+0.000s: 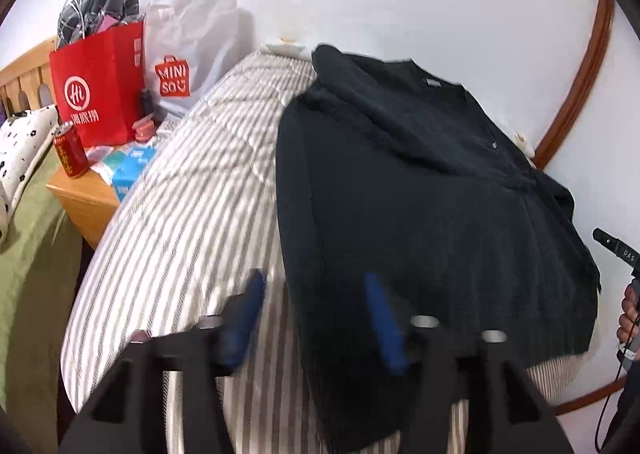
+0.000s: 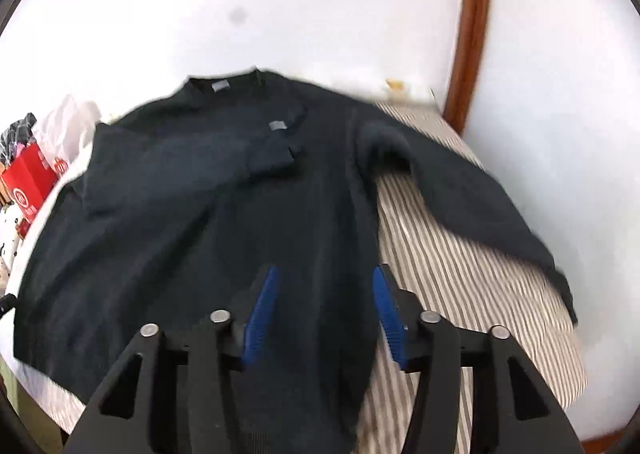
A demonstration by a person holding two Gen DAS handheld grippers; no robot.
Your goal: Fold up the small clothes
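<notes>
Sweater [image 2: 208, 214] lies flat beneath both parted tools [image 2: 324, 294], untouched.

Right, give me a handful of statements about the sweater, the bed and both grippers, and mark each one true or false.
1. The dark sweater lies on a striped mattress. True.
2. The left gripper is clamped on the sweater. False: its fingers stand apart, gripping nothing.
3. One sleeve is folded across the chest. True.
4. The right gripper holds a sleeve. False: it is open above the sweater's hem.
5. A red bag stands on the nightstand. True.
</notes>
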